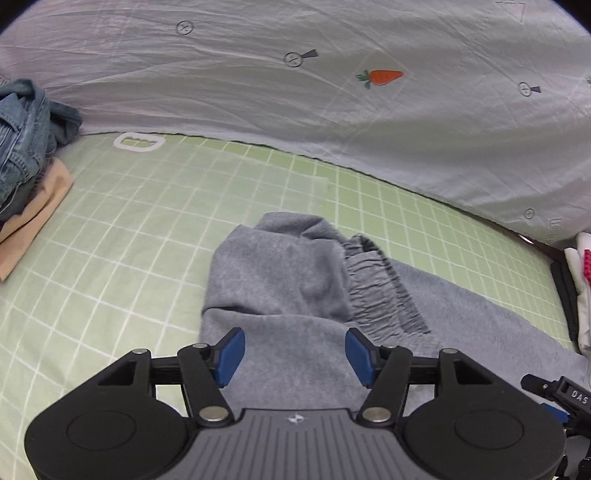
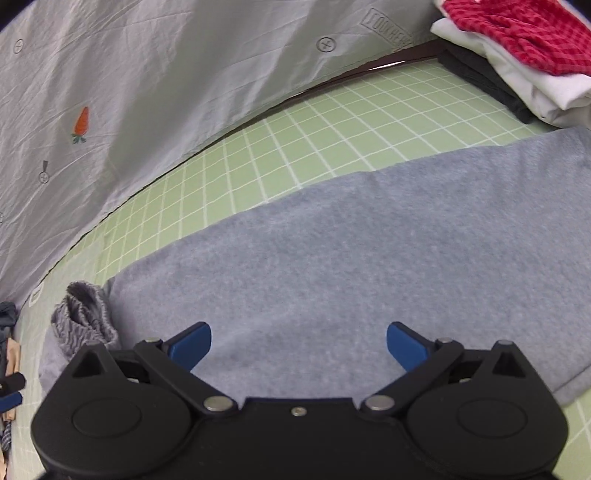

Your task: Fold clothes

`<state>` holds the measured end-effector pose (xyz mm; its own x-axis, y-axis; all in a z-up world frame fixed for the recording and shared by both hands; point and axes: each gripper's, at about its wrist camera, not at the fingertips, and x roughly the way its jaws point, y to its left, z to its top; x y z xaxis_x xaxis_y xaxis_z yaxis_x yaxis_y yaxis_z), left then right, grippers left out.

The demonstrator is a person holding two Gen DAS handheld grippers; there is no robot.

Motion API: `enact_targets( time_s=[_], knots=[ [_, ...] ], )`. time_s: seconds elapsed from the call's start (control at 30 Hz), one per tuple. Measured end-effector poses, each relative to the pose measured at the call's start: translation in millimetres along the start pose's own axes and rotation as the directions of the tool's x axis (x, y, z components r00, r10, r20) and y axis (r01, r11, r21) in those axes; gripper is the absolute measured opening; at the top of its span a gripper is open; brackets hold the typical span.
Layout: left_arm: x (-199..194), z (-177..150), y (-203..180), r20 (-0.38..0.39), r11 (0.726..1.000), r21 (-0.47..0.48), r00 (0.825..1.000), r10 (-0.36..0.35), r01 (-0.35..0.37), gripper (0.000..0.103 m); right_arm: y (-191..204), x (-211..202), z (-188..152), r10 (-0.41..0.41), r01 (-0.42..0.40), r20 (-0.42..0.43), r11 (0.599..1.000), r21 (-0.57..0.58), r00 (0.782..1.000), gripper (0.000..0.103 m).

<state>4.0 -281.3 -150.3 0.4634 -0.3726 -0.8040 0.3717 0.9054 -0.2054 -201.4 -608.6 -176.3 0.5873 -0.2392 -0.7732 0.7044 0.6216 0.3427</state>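
One garment is in hand – grey sweatpants (image 1: 280,280) lying on the green grid bedsheet (image 1: 122,229), the waist end folded over so the elastic waistband (image 1: 384,291) shows. In the left wrist view the left gripper (image 1: 294,356) hovers over that fold with jaws parted, nothing between its blue pads (image 1: 231,356). Two piles wait aside: denim jeans (image 1: 22,136) on a tan garment (image 1: 33,218) to the left, and a stack at the right edge. One carrot print (image 1: 380,76) marks the grey quilt (image 1: 295,92) behind.

In the right wrist view the right gripper (image 2: 299,347) is spread wide above the flat grey leg, holding nothing; a red checked garment (image 2: 517,33) tops a white one (image 2: 532,85). To fold cleanly, I judge both should pinch matching edges – then bring them across evenly.
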Motion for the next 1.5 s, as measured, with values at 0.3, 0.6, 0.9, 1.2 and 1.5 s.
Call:
enact_targets(
  time_s=[0.3, 0.6, 0.9, 1.2, 1.5],
  knots=[
    [20, 11, 38, -0.068, 0.998, 0.048, 0.997, 0.043, -0.040, 0.061, 87, 32, -5, 0.243, -0.244, -0.029, 0.970, -0.021, 0.970, 0.102],
    [53, 29, 48, -0.146, 0.990, 0.140, 0.989, 0.025, -0.004, 0.061, 149, 79, -10, 0.342, -0.351, -0.102, 0.930, -0.103, 0.934, 0.103],
    [72, 31, 52, -0.190, 0.994, 0.111, 0.982, 0.002, 0.019, 0.062, 181, 106, -22, 0.293, -0.331, -0.180, 0.913, -0.239, 0.939, 0.078],
    [73, 34, 48, -0.188, 0.994, 0.110, 0.982, -0.004, 0.025, 0.063, 172, 80, -8, 0.295, -0.314, -0.114, 0.917, -0.245, 0.949, 0.017],
    [75, 28, 23, -0.223, 0.970, 0.224, 0.974, -0.041, 0.092, 0.063, 108, 71, 0, 0.171, -0.176, -0.090, 0.983, -0.043, 0.981, 0.020]
  ],
)
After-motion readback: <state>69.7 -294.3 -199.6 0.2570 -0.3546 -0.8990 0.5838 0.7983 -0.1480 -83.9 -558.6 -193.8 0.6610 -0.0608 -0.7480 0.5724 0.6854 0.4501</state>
